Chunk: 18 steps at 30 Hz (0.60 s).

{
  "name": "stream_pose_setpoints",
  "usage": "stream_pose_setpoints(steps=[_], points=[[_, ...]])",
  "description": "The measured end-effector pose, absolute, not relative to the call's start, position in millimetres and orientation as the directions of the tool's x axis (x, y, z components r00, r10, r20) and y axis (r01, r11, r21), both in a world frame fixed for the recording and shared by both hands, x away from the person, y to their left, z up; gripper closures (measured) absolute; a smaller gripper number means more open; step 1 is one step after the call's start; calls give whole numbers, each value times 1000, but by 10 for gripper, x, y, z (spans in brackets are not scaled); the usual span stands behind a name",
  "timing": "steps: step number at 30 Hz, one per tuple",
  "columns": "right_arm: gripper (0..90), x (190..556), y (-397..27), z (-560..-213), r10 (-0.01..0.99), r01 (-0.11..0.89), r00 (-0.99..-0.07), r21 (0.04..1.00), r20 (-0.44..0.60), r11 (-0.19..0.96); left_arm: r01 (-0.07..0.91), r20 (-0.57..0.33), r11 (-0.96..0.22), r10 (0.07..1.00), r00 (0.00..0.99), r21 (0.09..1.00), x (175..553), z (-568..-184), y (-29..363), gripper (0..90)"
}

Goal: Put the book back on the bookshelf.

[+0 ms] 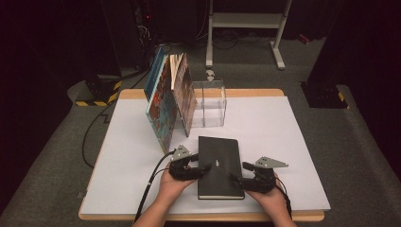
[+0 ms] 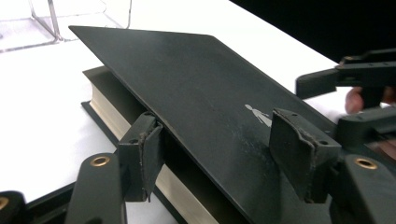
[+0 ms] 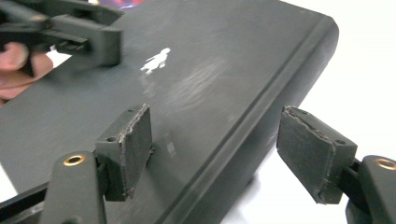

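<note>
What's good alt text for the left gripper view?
A black hardcover book lies on a white table, its front cover lifted off the page block; the left gripper straddles the cover's edge, one jaw under it, one above. The right gripper is at far right, a clear box top left.

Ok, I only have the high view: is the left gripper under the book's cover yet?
Observer: Yes. The cover is lifted off the pages, and the left gripper has one jaw under its edge and one above.
Operator: Clamped on it?
Observer: No, the jaws stand wide and are not pinching the cover.
Operator: And the right gripper?
Observer: The right gripper straddles the spine, one jaw over the cover and one beside the book. It is open, not gripping.
</note>
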State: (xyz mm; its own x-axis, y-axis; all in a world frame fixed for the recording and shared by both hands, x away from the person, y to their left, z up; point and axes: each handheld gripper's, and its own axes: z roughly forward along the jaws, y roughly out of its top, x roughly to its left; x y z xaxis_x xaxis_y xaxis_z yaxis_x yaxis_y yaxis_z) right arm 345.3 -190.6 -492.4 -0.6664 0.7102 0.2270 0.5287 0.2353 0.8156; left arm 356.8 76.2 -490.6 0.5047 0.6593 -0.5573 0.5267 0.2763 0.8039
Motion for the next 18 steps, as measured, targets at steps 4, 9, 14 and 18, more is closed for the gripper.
stream_pose_setpoints(steps=[4,9,14,18], points=[[240,3588,-1888,-4919,719,552,-650,803,244,226,534,-562,277,659,500,799,3570,-4909,766,370],[227,3689,-1843,-4911,720,555,-643,807,262,202,507,-566,299,633,528,808,3530,-4854,765,410],[229,3672,-1840,-4920,721,543,-643,817,257,193,515,-564,290,637,525,807,3534,-4861,757,415],[224,3668,-1829,-4936,715,541,-648,819,261,191,516,-567,293,634,526,805,3540,-4883,753,407]])
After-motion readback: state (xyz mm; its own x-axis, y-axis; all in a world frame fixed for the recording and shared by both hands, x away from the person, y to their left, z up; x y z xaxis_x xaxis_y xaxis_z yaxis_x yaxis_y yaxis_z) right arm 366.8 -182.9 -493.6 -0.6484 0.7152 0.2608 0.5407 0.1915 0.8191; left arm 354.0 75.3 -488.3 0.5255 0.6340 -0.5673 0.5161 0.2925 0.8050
